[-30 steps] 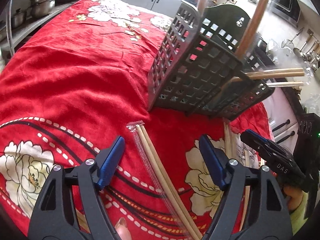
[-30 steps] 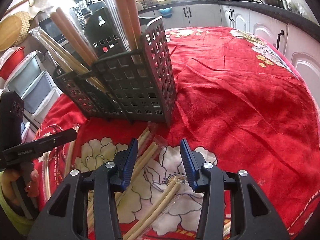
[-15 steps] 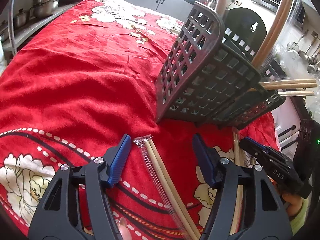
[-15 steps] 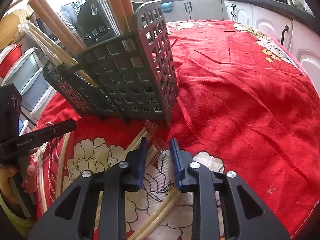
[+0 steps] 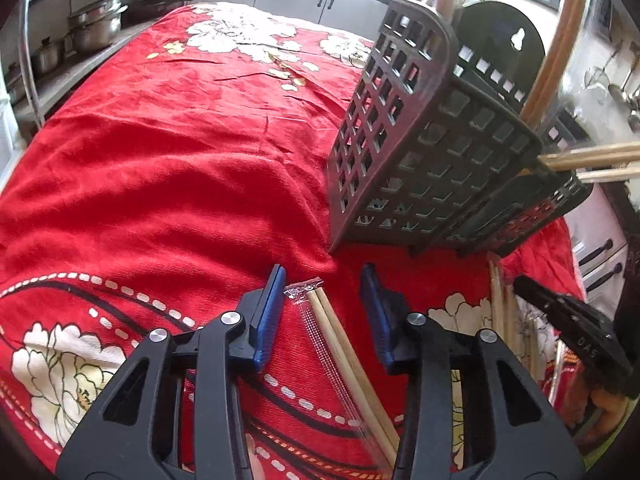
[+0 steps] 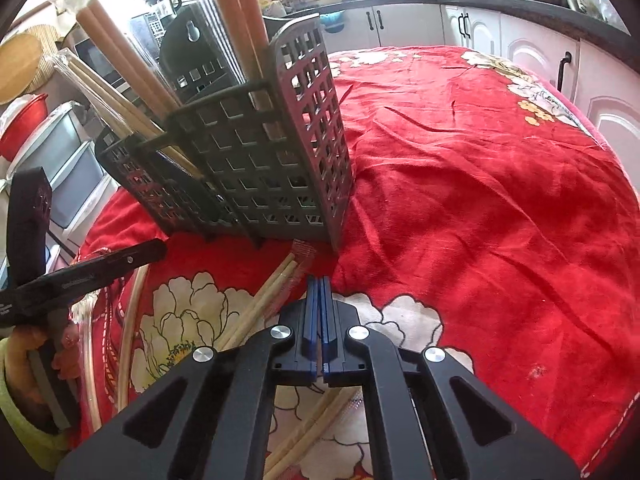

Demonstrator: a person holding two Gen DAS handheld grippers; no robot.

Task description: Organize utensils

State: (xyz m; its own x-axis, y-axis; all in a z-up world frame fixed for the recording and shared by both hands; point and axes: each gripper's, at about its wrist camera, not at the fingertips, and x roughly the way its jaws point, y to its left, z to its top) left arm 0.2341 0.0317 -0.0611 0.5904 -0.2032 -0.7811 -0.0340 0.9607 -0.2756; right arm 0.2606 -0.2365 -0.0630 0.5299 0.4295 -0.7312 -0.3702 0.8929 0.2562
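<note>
A dark grey lattice utensil holder (image 5: 420, 152) (image 6: 260, 160) stands on the red cloth, with wrapped wooden chopsticks (image 6: 120, 64) (image 5: 552, 60) leaning out of it. In the left wrist view, a chopstick pair in a clear wrapper (image 5: 332, 328) lies between the blue pads of my left gripper (image 5: 323, 276). Its jaws are closing, and the pads stand apart from the sticks. In the right wrist view, my right gripper (image 6: 319, 280) is shut, pad against pad. The clear wrapper end of another pair (image 6: 276, 284) lies right at its tips. Whether any plastic is pinched I cannot tell.
More wrapped chopsticks (image 5: 500, 304) (image 6: 128, 320) lie on the red floral tablecloth (image 5: 160, 160) in front of the holder. A hand (image 6: 24, 360) holds the left gripper's handle. Pots (image 5: 92, 28) sit on a shelf at the left, and white cupboards (image 6: 520, 48) stand behind the table.
The left jaws have narrowed around the wrapped pair. The right jaws went from apart to fully shut. Both grippers sit slightly closer to the holder's base.
</note>
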